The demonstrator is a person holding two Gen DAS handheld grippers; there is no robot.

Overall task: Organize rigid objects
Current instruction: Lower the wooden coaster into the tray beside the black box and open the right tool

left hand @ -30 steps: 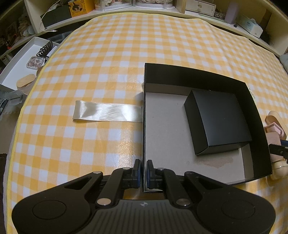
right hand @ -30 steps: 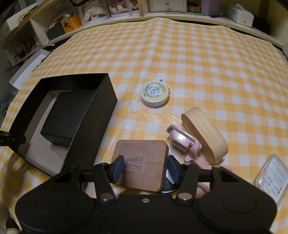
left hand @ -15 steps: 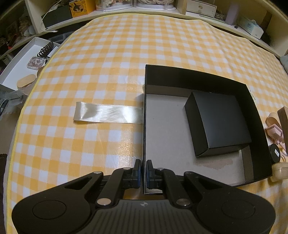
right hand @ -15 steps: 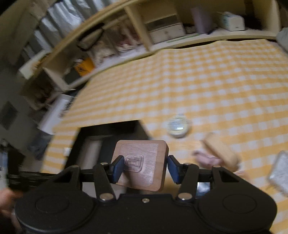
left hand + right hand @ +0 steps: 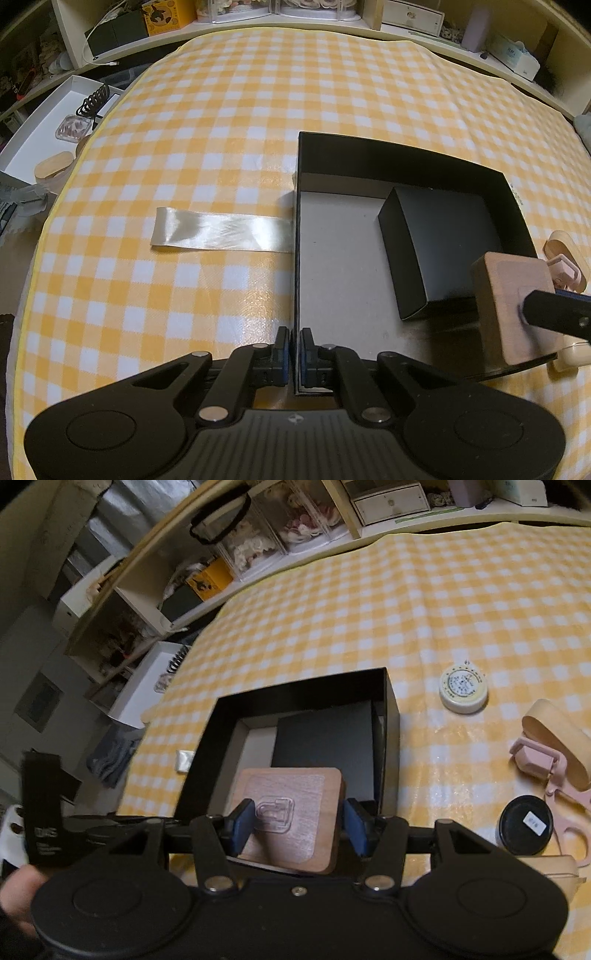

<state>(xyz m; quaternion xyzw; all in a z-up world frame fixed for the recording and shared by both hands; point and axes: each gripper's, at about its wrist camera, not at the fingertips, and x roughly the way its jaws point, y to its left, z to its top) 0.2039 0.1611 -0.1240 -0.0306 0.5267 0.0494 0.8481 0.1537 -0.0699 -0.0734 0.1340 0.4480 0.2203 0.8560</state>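
Left wrist view: the left gripper [image 5: 294, 349] has its jaws nearly together, pinching the near-left wall of the open black box [image 5: 296, 236] between the blue pads. Ahead of it and to the right, inside the box on the grey floor, lies a smaller black box [image 5: 439, 247]. To the left of the fingers a strip of pale satin ribbon [image 5: 221, 234] runs from the box wall across the yellow-checked tablecloth [image 5: 229, 122].

From the right edge of that view one finger of the right gripper reaches in, pressed against the side of a square wooden block [image 5: 511, 306], which hangs over the box's near-right corner.

Right wrist view: the right gripper [image 5: 295, 825] stands partly open, its blue pads clamped on the two sides of the wooden block [image 5: 291, 812] (a clear plastic hook is stuck on its top face). The block is above the box [image 5: 389, 701], in front of the smaller black box [image 5: 325, 738]. Right of the fingers lie a round black tin [image 5: 524, 825] with a small white label, too small to read, a pink clip [image 5: 543, 771], an oval wooden box [image 5: 554, 734] and, farther off, a round cream tin [image 5: 463, 688] with printing I cannot make out. Writing on the left gripper's handle [image 5: 42, 808] is blurred.
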